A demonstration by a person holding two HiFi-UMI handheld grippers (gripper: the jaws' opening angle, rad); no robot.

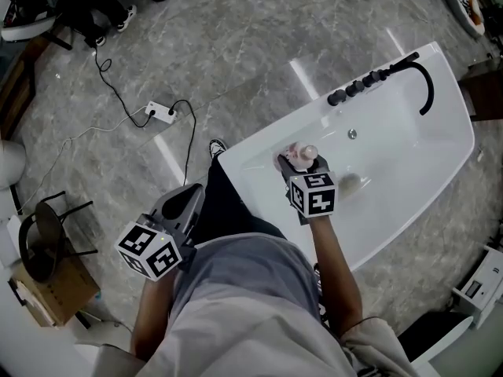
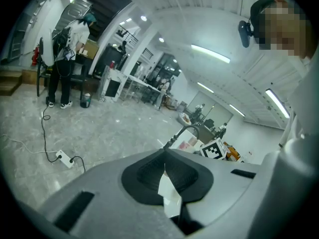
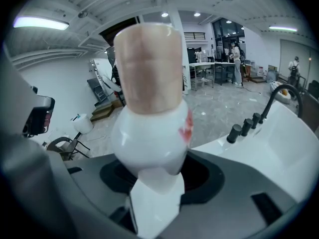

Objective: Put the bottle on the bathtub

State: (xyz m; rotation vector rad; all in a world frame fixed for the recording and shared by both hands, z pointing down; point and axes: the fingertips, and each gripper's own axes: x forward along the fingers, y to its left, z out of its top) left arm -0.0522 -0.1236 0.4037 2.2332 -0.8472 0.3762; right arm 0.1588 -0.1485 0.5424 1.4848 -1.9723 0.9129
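1. Your right tool is closed on the bottle. Its jaws pinch the white rounded body low down, and the beige cap sticks out past them (a small red mark shows on the body's side).
2. In the head view the bottle is over the white bathtub, at the end nearest you. It is inside the tub's outline, close to the rim. You cannot tell from here whether it touches the tub's surface.
3. The curved black faucet and the row of black knobs stand at the tub's far end, well apart from the bottle.
4. Your left tool has its jaws brought together, dark pads meeting with nothing held between them. You hold it low beside your left hip, over the grey marbled floor and well apart from the tub.
5. A white power strip with a black cable plugged into it lies on the floor beyond your left tool.
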